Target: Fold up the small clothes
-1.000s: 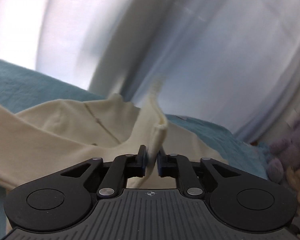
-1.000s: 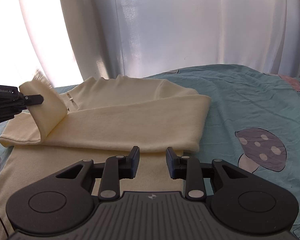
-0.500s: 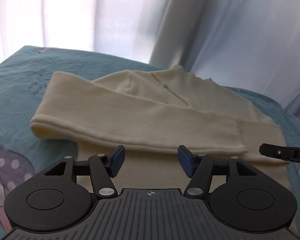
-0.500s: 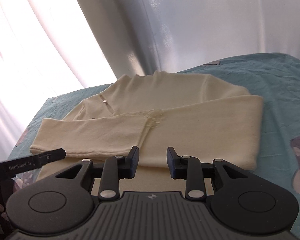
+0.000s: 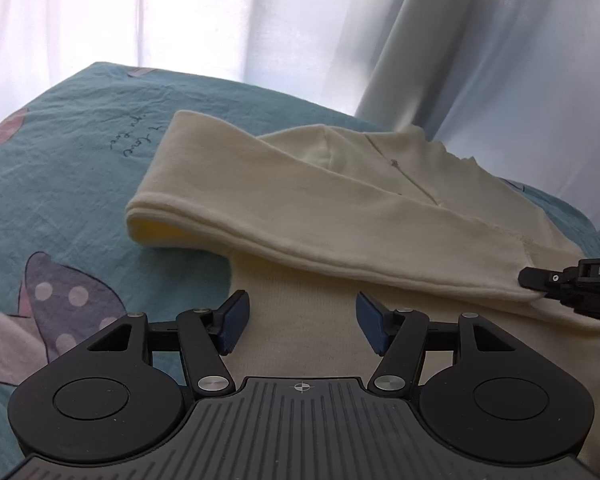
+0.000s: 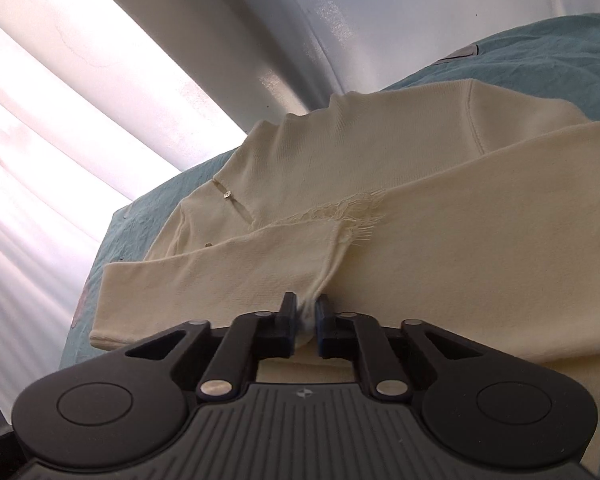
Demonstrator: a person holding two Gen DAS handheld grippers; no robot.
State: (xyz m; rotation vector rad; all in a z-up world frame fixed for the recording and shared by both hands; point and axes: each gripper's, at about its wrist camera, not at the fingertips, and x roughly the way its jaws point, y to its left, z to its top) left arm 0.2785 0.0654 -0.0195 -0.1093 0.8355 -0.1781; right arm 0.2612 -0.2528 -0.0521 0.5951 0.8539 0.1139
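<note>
Sweater flat on the bed, sleeves folded across.

The cream sweater (image 5: 380,232) lies on the teal bedsheet (image 5: 68,184), collar toward the far curtain (image 5: 220,16). Your right gripper (image 6: 305,320) has its fingers closed on the left sleeve's cuff; your left gripper (image 5: 302,322) hovers with fingers open over the near hem.

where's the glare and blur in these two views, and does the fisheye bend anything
Left wrist view: backlit curtain blown out white at top left, cream sweater and left gripper sharp, bedsheet edge bowed. Right wrist view: window light washes out the left side, the bed horizon tilts and curves, and the cloth pinched in the right gripper is smeared with blur.
</note>
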